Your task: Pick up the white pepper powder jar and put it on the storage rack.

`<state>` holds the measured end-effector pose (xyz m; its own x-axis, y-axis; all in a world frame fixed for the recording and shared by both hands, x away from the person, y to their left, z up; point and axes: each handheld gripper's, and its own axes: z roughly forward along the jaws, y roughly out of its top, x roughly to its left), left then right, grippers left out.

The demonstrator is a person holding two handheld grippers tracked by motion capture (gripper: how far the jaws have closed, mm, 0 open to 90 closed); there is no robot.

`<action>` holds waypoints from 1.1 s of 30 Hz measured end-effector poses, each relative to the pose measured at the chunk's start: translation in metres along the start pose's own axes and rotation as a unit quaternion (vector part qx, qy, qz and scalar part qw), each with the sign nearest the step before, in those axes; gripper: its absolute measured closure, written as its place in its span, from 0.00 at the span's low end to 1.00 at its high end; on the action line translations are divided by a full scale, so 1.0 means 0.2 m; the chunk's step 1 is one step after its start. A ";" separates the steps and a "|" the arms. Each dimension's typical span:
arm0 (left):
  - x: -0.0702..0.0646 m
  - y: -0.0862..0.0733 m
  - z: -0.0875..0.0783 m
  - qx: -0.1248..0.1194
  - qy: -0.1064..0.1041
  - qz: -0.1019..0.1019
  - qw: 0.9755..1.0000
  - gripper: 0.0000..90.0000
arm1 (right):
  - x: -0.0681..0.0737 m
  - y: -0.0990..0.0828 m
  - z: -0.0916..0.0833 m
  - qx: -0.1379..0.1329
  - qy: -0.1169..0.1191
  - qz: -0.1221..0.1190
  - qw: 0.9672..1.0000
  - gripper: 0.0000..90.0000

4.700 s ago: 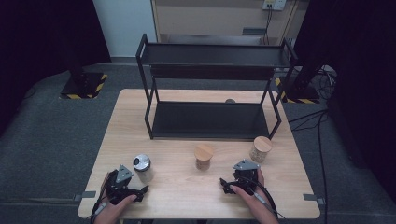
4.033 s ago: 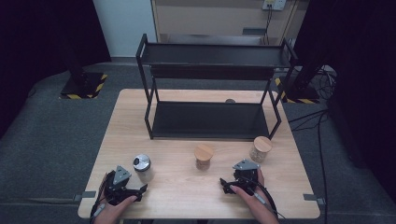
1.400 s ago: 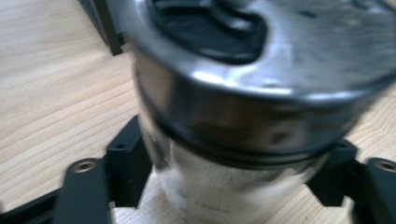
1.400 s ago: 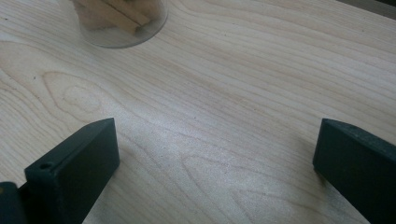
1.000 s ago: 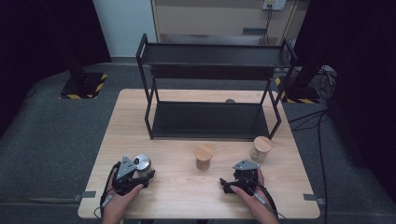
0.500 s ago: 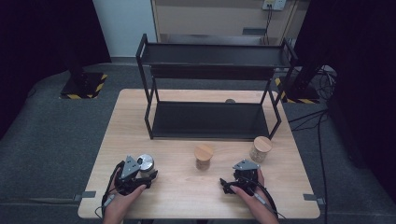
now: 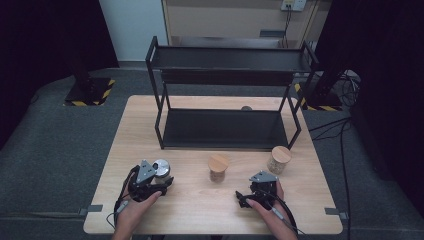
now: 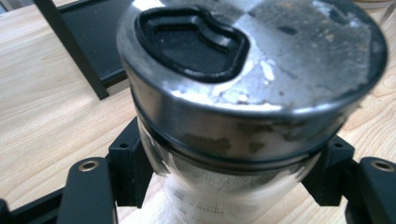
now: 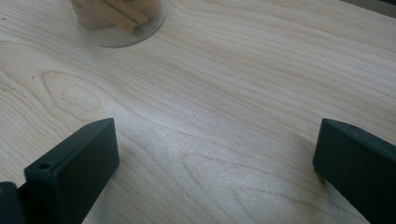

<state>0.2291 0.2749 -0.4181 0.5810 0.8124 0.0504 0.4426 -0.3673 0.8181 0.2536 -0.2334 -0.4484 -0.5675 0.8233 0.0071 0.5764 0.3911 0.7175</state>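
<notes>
My left gripper (image 7: 162, 183) clenched the steel-lidded glass jar (image 8: 252, 93) between its jaws; that gripper's view showed the lid's black recessed plug. My right gripper (image 9: 215, 163) rested released on the table (image 7: 200, 210), a cork-lidded jar (image 7: 218, 167) ahead. Since earlier, the left had closed onto the jar.

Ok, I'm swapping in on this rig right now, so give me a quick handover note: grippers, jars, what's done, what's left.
Left gripper: shut on the metal-lidded jar, at the near left of the table.
Right gripper: open, nothing between its jaws, resting on the table at the near right.
Two wooden-lidded jars stand in front of the black shelf: one mid-table, one to the right.
Done: first jar gripped.
Left: probably all three jars onto the shelf, which holds none.
</notes>
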 end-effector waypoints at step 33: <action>0.02 0.19 0.13 0.002 -0.010 0.007 1.000 0.32 | 0.00 0.00 0.00 0.000 -0.002 0.001 1.000 0.00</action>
<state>0.2670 0.2520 -0.4013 0.6002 0.7983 0.0508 0.4377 -0.3809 0.8145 0.2527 -0.2330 -0.4484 -0.5635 0.8261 0.0061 0.5778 0.3888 0.7176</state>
